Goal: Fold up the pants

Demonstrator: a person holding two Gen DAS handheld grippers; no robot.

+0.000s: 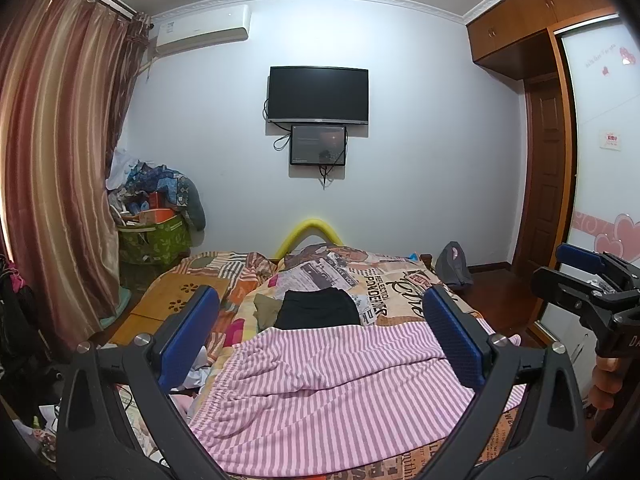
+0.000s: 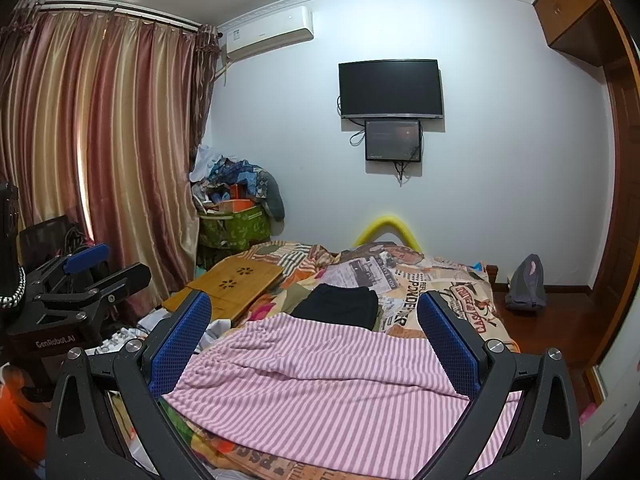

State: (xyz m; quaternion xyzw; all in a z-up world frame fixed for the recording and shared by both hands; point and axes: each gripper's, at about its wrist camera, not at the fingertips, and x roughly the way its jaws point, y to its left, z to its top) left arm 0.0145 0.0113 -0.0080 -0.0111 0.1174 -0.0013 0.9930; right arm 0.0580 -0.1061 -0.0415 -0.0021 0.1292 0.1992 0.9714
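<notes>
Pink-and-white striped pants [image 1: 328, 384] lie spread on the bed, elastic waistband toward the left; they also show in the right wrist view [image 2: 320, 384]. My left gripper [image 1: 320, 340] is open and empty, held above the pants. My right gripper [image 2: 314, 340] is open and empty, also above the pants. In the left wrist view the right gripper [image 1: 576, 276] shows at the right edge. In the right wrist view the left gripper [image 2: 104, 264] shows at the left edge.
A folded black garment [image 1: 318, 310] and an olive one [image 1: 266, 310] lie beyond the pants on the patterned bedspread [image 1: 384, 280]. A wooden lap tray [image 2: 232, 284] sits on the bed's left. A grey bag [image 2: 526, 284] is on the floor, right.
</notes>
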